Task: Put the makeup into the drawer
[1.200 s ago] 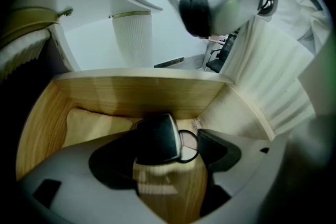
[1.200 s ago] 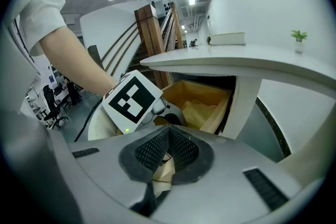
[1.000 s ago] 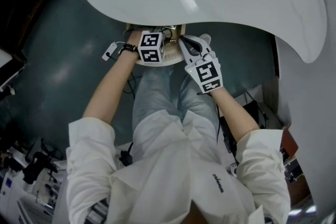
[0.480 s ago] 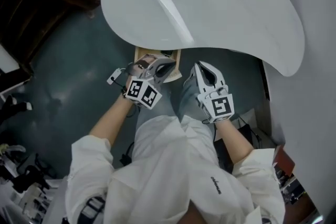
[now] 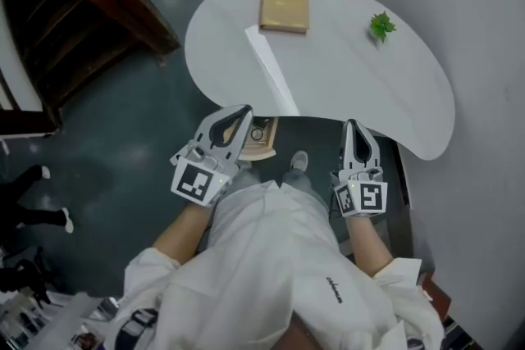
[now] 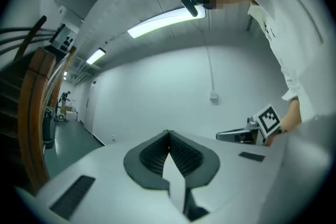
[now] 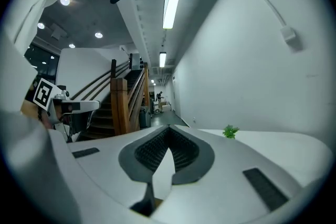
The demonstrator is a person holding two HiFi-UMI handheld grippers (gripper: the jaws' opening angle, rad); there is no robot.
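Both grippers are empty. The left gripper (image 5: 243, 112) has smooth grey jaws that meet at their tips, and its ribbed dark pads (image 6: 184, 153) bow around a leaf-shaped gap with nothing in it. The right gripper (image 5: 355, 127) is pressed together the same way, its pads (image 7: 149, 150) bare. Just right of the left fingertips, under the edge of the glossy white kidney-shaped tabletop (image 5: 344, 86), the pale wooden drawer (image 5: 271, 147) stands open. A small round item (image 5: 258, 134) lies in it, too small to name.
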